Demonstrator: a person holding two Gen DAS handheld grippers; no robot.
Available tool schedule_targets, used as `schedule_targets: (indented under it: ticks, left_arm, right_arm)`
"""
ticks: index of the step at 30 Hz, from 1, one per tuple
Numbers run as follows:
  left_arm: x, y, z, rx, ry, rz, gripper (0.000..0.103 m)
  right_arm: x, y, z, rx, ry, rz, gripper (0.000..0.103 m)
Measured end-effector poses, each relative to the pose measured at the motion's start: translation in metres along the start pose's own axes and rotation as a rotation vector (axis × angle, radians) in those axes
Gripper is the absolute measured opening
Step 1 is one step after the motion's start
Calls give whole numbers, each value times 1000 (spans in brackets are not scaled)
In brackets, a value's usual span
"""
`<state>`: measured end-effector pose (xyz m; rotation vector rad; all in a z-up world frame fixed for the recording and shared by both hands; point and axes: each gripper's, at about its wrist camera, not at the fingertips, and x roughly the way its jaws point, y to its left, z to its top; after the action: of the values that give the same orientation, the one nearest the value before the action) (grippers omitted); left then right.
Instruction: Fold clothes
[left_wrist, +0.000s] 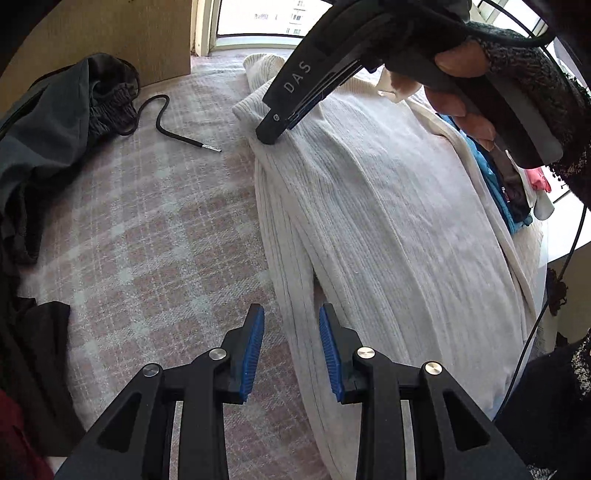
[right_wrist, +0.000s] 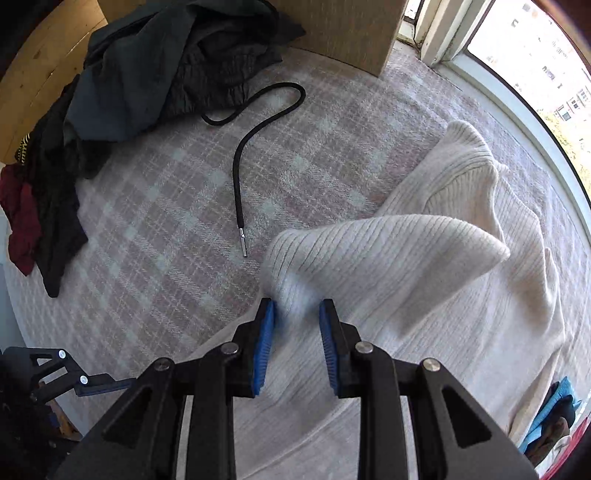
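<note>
**One cream sweater, two grippers, on the plaid bed cover**

One cream ribbed sweater (left_wrist: 388, 229) lies lengthwise on the right half of a pink-and-white plaid cover (left_wrist: 147, 229). Its knit runs in fine vertical ribs, and a sleeve is folded along its left edge. In the right wrist view a fold of the sweater's fabric stands raised just beyond the fingertips, slightly blurred.

There are two grippers. The left gripper (left_wrist: 291, 347) hovers over the near left edge of the sweater, its blue pads spread apart and grasping nothing. The right gripper (right_wrist: 297, 343) sits at the sweater's far left edge; seen from the left wrist, its tip presses on the fabric there. In its own view the pads are parted with sweater fabric at their tips; I cannot tell whether they grip it.

One heap of dark clothes (right_wrist: 155, 66) lies at the far left, with one black drawstring cord (right_wrist: 240, 166) trailing onto the cover. One red garment (right_wrist: 20, 221) lies left of it. A small stack of bright clothes (left_wrist: 509, 192) sits right of the sweater.
</note>
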<state>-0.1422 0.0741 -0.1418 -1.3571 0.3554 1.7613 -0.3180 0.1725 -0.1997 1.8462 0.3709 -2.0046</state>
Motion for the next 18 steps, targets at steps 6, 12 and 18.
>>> schedule_targets:
  ticks: [6,12,18]
  left_arm:
    - [-10,22,-3,13,-21,-23,29]
    - [-14,39,-2,5,-37,-29,30]
    - [4,29,21,51,-38,-44,30]
  right_arm:
    - [-3,19,5,67,46,-18,25]
    - [10,44,-10,28,88,-80,25]
    - [-3,27,-38,48,25,-28,5]
